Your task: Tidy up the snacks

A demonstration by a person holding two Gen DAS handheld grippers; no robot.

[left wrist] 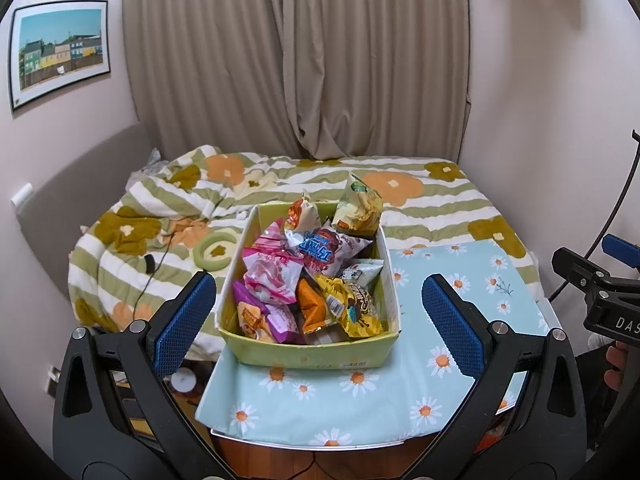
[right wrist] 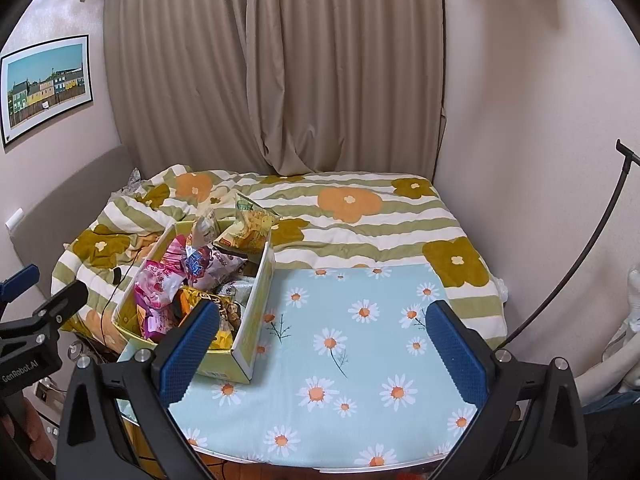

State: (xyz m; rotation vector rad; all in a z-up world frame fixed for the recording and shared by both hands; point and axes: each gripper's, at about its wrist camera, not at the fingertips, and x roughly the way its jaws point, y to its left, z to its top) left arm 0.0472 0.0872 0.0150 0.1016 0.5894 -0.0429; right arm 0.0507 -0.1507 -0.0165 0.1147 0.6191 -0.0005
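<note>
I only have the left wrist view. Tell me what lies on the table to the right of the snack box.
Observer: Only bare daisy tablecloth; the right wrist view shows that side holding no snacks.
Operator: Report the right hand-held gripper.
Observer: The right hand-held gripper is open and holds nothing, hovering over the cloth, just right of the yellow box.
Operator: Say what it shows of the box's right side.
Observer: The box's white right wall is in plain sight there, with the table edge showing near the camera.
</note>
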